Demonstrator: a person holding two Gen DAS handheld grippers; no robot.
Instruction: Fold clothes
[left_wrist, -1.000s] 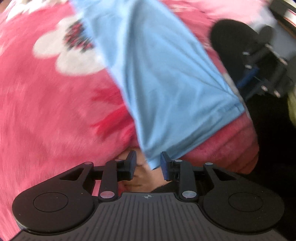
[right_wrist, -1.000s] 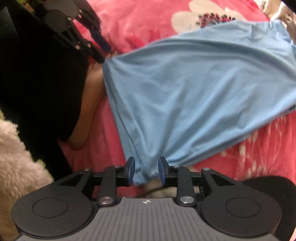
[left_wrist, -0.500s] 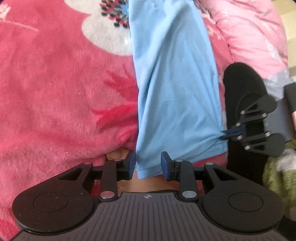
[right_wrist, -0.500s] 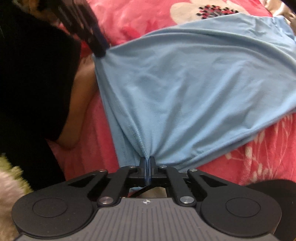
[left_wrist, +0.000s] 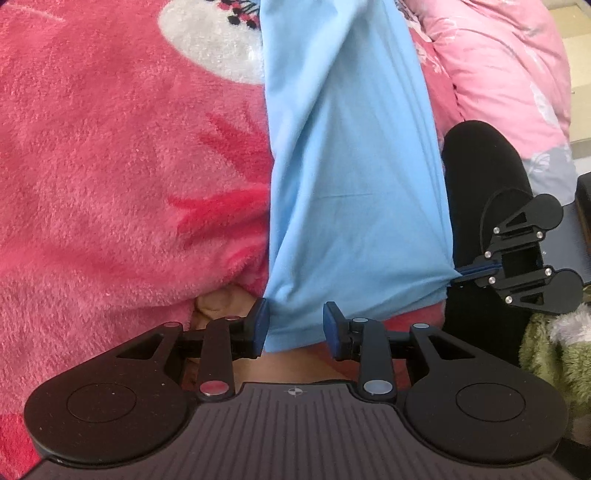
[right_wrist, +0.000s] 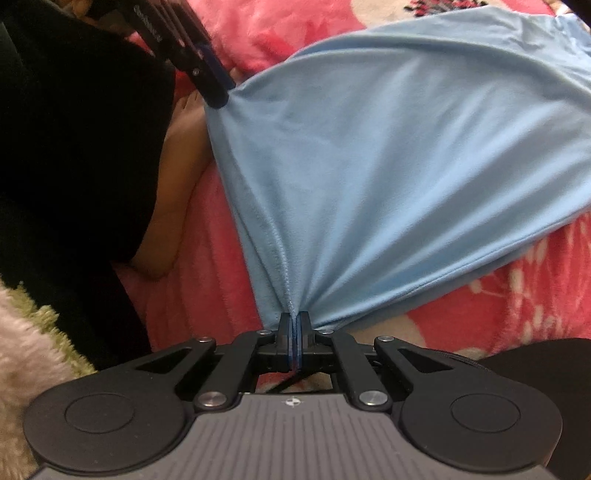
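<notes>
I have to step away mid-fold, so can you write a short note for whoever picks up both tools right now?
Right tool: shut on the hem corner of the light blue garment; cloth fans out taut from its jaws.
Left tool: open, the other hem corner lies between its fingers but is not pinched.
Garment: spread over the pink floral blanket, its far end running away from you.
Done: one corner gripped.
Left: close the left tool on its corner, then probably lift both and carry the hem over to make the first fold.
</notes>
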